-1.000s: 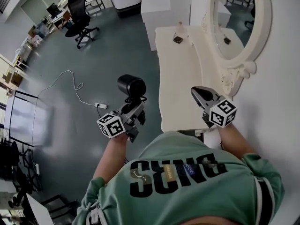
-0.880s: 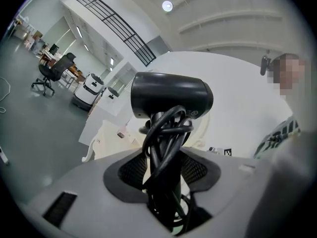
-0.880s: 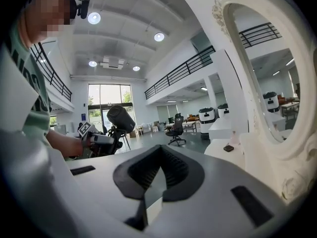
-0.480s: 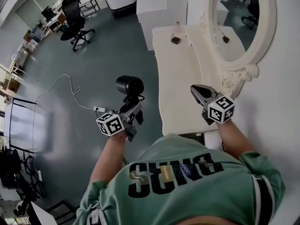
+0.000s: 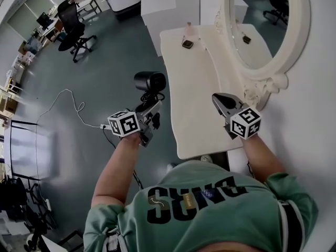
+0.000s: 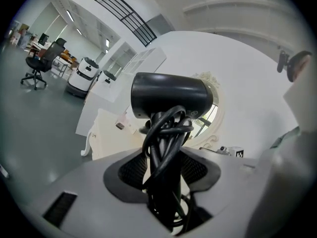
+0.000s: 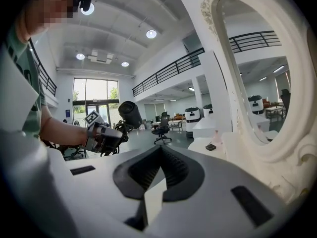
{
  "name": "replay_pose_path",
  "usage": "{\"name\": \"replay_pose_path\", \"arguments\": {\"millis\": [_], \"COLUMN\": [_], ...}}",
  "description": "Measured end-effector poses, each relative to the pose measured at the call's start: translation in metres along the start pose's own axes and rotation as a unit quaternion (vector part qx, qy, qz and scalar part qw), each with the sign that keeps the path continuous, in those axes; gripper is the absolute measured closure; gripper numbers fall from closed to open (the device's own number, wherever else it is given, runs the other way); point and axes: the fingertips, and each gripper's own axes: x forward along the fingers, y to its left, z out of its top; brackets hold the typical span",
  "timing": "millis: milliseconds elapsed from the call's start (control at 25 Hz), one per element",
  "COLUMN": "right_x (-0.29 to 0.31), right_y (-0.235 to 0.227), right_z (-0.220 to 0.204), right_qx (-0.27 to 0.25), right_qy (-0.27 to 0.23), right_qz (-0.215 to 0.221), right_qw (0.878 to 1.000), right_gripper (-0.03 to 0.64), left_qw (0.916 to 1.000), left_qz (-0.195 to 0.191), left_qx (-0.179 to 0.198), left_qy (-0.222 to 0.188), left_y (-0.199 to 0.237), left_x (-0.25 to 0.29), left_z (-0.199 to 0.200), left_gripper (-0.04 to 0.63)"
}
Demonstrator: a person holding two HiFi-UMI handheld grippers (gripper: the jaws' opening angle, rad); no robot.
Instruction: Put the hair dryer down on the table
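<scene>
The left gripper (image 5: 152, 110) (image 6: 166, 170) has its two fingers squeezed on the handle of a black hair dryer with a round barrel (image 5: 149, 81) (image 6: 171, 95). The dryer stands upright, barrel on top. It is up in the air over the grey floor (image 5: 105, 72), just beside the edge of the cream white table (image 5: 197, 96), not on it.

The right gripper (image 5: 220, 101) (image 7: 159, 155) has its fingertips together, with nothing in them. It hangs over the table, near the big oval mirror with a curly white frame (image 5: 262, 25).

At the far end of the table stand a small see-through bottle (image 5: 189, 29) and a small dark square thing (image 5: 187, 44). I cannot tell what is in the bottle.

Only the left gripper view shows the black cord (image 6: 163, 138) wound round the dryer's handle. Only the right gripper view shows the dryer (image 7: 130, 114) from the side. Only the head view shows the white cable (image 5: 73, 106) on the floor.
</scene>
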Motion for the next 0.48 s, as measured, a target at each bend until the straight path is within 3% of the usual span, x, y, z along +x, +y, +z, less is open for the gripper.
{"name": "replay_pose_path", "arguments": {"millis": [480], "right_x": [0.013], "right_y": [-0.033], "right_z": [-0.023], "right_qx": [0.001], "right_qy": [-0.004], "right_qz": [-0.011], "right_qw": [1.000], "right_gripper": [0.623], "left_qw": [0.9964], "left_qz": [-0.026], "left_qx": [0.006], "left_qy": [0.081], "left_y": [-0.006], "left_x": [0.163], "left_z": [0.018], "left_gripper": [0.403]}}
